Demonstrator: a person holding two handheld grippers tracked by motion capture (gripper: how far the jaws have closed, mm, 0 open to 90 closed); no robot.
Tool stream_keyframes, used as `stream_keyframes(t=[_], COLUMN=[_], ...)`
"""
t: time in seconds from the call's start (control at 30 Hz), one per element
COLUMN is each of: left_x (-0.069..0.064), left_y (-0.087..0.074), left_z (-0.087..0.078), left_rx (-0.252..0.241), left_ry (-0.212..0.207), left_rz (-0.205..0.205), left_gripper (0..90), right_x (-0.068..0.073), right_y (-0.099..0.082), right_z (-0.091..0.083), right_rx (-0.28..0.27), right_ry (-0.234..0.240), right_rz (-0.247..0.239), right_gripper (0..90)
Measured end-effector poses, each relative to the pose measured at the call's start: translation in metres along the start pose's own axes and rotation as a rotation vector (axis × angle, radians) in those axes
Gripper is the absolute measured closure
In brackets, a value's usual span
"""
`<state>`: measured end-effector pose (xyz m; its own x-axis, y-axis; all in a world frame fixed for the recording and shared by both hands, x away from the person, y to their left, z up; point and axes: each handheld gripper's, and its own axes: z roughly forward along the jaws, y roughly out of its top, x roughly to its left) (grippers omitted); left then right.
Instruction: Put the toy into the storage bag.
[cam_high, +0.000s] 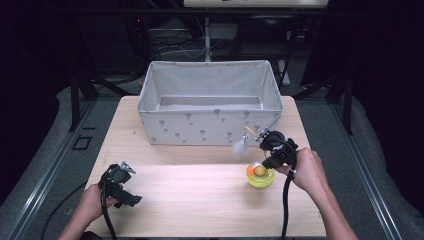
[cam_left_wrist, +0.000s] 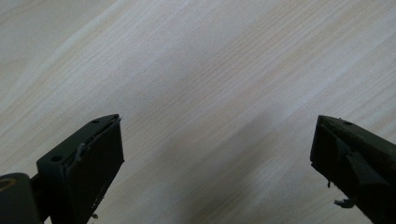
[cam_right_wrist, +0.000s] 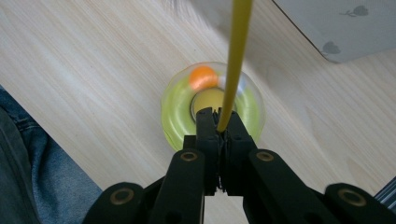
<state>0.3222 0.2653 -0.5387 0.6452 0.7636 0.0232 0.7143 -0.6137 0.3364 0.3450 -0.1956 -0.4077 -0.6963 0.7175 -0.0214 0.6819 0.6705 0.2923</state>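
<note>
- Right claw (cam_right_wrist: 223, 122) is clamped tight on a thin yellow stick (cam_right_wrist: 236, 56). In the high view the stick sits right of centre, with a white feathery tuft (cam_high: 240, 146) at its far end, just in front of the fabric bin (cam_high: 210, 127).
- Left claw (cam_left_wrist: 215, 154) is wide open with nothing in it, parked over bare bench (cam_left_wrist: 196, 70) at the lower left of the high view.
- Risk: the grip is only on the very end of the stick, so I reckon it could swivel or slip out if the hand swings fast.
- Also the tuft hangs close to the bin's front wall; it could snag there instead of clearing the rim.
- Containers: the bin looks empty as far as I can see. The little green bowl (cam_right_wrist: 176, 116) just under the right claw has an orange ball (cam_right_wrist: 202, 77) in it, and a low hand could knock it.
</note>
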Motion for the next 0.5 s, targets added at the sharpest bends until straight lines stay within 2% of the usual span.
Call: stream_keyframes(t=[0.07, 0.5], left_x=[0.000, 0.000], left_y=[0.000, 0.001], left_z=[0.000, 0.001], left_rx=[0.000, 0.003], left_ry=[-0.001, -0.003], left_rz=[0.002, 0.003], left_gripper=[2.7, 2.8], right_x=[-0.004, -0.015], right_y=[0.004, 0.015], right_z=[0.002, -0.002], right_rx=[0.017, 0.019], right_ry=[-0.001, -0.009], right_rz=[-0.004, 0.012], right_gripper=[88.1, 88.1])
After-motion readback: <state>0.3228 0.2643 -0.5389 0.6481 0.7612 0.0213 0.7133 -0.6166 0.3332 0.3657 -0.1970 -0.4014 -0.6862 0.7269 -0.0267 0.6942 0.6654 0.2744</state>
